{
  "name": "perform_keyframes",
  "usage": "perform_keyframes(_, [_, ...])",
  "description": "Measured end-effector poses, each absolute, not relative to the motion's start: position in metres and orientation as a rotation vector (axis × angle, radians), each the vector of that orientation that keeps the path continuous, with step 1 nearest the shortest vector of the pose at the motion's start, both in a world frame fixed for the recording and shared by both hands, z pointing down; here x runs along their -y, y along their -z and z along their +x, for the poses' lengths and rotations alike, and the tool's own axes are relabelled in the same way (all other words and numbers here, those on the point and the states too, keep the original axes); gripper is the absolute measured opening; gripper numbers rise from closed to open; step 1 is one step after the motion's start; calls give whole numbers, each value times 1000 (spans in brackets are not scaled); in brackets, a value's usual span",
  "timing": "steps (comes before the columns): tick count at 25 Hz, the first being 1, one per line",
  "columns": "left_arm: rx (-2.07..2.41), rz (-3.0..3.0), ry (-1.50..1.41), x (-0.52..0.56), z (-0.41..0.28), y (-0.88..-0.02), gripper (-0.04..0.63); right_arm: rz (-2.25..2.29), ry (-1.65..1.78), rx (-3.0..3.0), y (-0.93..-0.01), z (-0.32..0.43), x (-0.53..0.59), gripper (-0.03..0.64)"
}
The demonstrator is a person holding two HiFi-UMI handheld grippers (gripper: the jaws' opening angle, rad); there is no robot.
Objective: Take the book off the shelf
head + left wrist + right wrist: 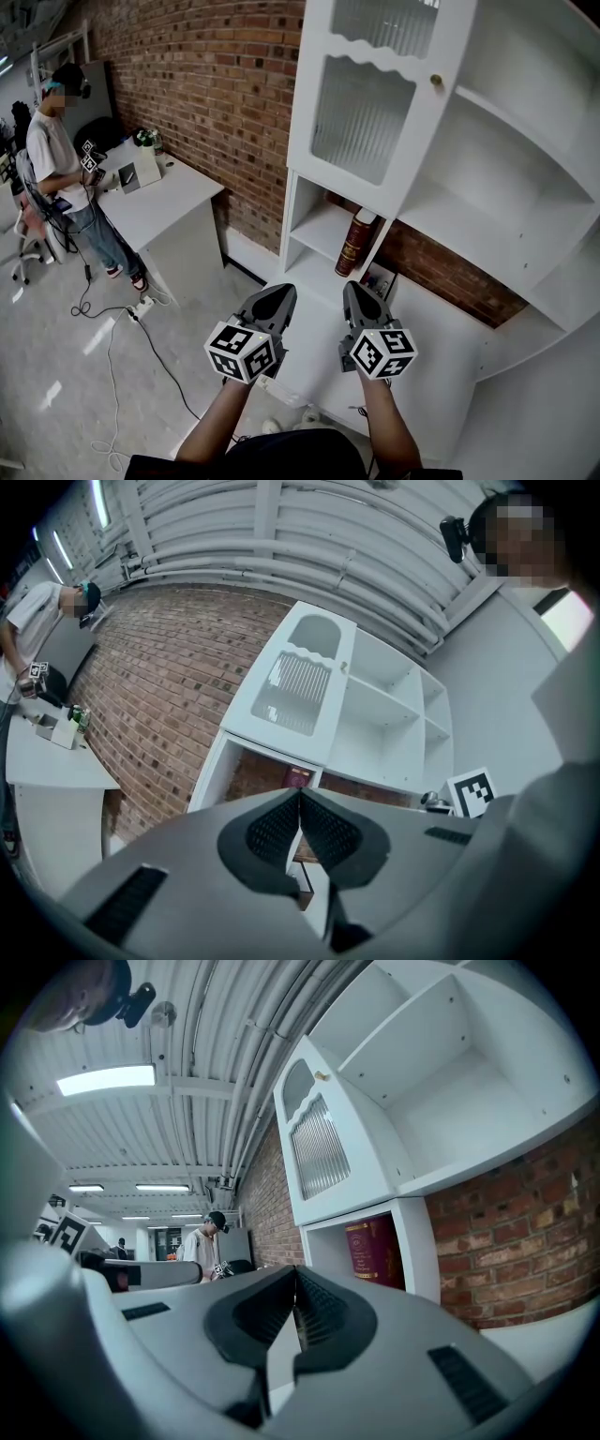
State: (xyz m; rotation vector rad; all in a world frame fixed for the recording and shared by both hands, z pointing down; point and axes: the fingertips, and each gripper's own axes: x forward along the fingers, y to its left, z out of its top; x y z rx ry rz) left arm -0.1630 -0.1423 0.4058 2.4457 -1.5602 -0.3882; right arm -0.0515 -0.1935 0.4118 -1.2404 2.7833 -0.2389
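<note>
A dark red book with gold bands leans in the lower cubby of the white shelf unit, against its right wall. The book shows in the right gripper view, and its top peeks over the jaws in the left gripper view. My left gripper and right gripper hang side by side below the cubby, some way short of the book. Both are shut with nothing between their jaws.
A glass-fronted cabinet door stands above the cubby. A brick wall runs behind. To the left, a white desk holds small items, and a person stands beside it with grippers. Cables lie on the floor.
</note>
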Motion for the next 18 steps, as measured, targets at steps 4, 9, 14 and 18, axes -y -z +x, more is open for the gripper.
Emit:
perform_keyframes(4, [1550, 2460, 370, 148, -150, -407, 17, -1249, 255, -2773, -414, -39, 204, 18])
perform_keyframes(9, [1526, 2480, 346, 164, -135, -408, 17, -1242, 259, -2769, -415, -28, 217, 18])
perform_keyframes(14, [1552, 2491, 339, 183, -120, -407, 17, -1263, 264, -2757, -418, -11, 234, 18])
perform_keyframes(18, [1569, 2491, 336, 198, -112, -408, 17, -1296, 264, -2752, -420, 6, 246, 18])
